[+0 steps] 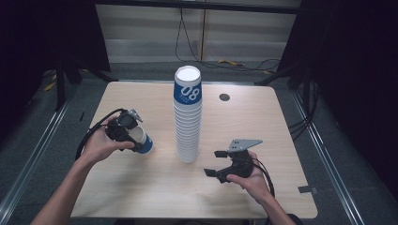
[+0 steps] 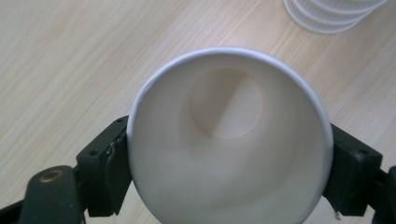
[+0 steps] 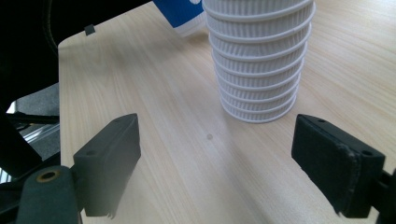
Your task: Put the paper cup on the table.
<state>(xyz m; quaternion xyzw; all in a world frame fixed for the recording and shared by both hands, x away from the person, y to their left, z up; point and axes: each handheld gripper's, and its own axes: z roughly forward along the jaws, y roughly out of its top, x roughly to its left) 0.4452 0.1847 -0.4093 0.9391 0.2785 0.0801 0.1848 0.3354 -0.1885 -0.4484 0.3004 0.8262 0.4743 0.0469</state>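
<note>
A tall stack of white paper cups (image 1: 187,117) with a blue-banded top cup stands at the table's middle; its ribbed lower part (image 3: 259,60) rises just beyond my right gripper. My left gripper (image 1: 126,132) is shut on a single blue and white cup (image 1: 141,140) at the left of the stack, tilted just above the table. In the left gripper view both pads press the rim of that cup (image 2: 229,140), whose white inside faces the camera. My right gripper (image 1: 217,163) stands open, low at the stack's right, with nothing between its pads (image 3: 109,158).
The wooden table (image 1: 141,187) has a small dark round hole (image 1: 224,97) behind the stack. A strip of grey tape (image 1: 307,189) lies at the right front edge. Dark curtains and cables surround the table.
</note>
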